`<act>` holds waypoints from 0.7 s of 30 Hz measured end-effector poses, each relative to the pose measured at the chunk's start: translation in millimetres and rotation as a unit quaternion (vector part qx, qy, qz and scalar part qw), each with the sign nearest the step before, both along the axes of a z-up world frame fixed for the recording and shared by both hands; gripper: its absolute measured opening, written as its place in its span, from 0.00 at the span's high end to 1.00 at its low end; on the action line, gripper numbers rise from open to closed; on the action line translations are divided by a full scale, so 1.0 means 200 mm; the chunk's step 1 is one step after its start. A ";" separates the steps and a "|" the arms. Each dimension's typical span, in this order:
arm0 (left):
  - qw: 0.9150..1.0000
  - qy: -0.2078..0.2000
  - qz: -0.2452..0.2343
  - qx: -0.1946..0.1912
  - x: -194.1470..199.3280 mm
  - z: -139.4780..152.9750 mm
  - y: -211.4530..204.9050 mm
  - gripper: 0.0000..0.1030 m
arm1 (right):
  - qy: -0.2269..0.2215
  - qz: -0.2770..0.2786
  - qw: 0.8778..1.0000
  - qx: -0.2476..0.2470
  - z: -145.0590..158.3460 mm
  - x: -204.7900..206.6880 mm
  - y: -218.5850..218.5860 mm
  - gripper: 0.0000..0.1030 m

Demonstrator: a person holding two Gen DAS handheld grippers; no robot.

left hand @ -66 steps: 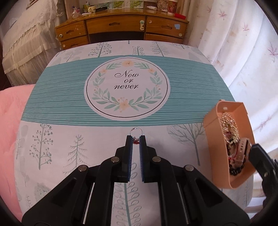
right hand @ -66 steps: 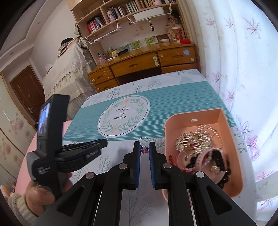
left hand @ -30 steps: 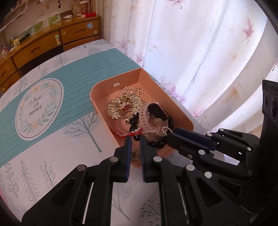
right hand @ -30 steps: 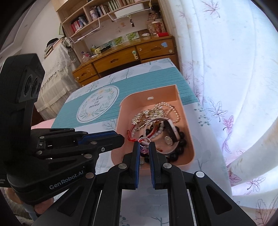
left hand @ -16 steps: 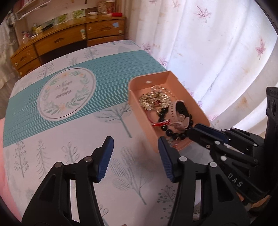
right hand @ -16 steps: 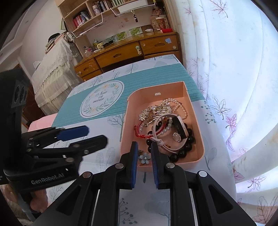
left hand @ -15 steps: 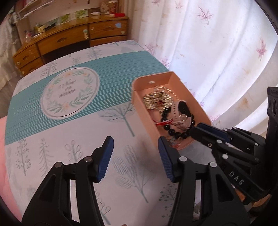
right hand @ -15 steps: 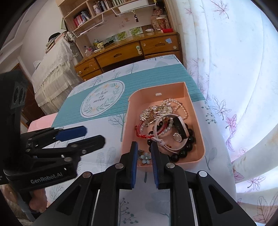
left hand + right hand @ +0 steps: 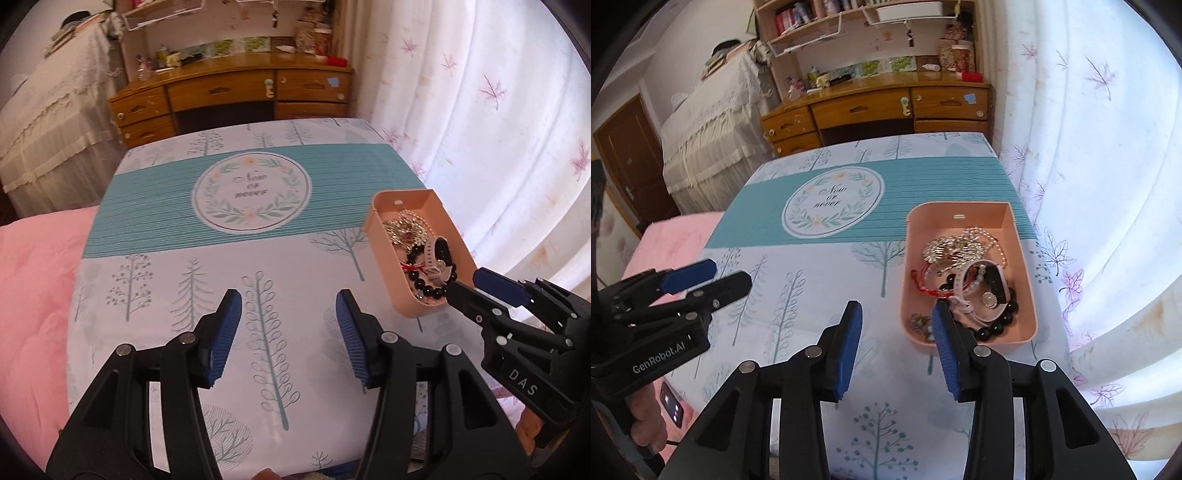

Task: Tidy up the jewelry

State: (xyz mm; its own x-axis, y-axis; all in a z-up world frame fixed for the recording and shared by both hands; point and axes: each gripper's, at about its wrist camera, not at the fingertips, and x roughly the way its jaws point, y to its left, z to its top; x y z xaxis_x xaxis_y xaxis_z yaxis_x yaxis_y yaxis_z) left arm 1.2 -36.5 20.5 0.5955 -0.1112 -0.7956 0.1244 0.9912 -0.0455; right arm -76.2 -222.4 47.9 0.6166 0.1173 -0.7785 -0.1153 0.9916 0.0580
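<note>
Peach plastic tray (image 9: 1023, 266), beaded bracelets (image 9: 997, 325)

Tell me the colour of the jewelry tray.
Peach-pink tray; clearest in the right wrist view.

Daylight pours through a white curtain (image 9: 1108, 184) printed with pink leaves, filling the right side of the room. Straight ahead stands a wooden desk (image 9: 879, 107) with drawers and a dark kneehole, small bottles and cards lined along its top. Above it, a shelf (image 9: 827, 14) holds a row of books, with a white wire rack hung beneath. To the left, a lace cover (image 9: 709, 140) drapes over tall furniture, and a brown door (image 9: 624, 147) shows at the far left. A pink quilt (image 9: 33, 295) lies low on the left.
</note>
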 end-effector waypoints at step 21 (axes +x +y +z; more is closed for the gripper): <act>0.997 0.006 0.067 0.023 -0.15 -0.04 0.01 0.51 | -0.018 -0.012 0.999 -0.036 0.13 -0.18 0.14 0.38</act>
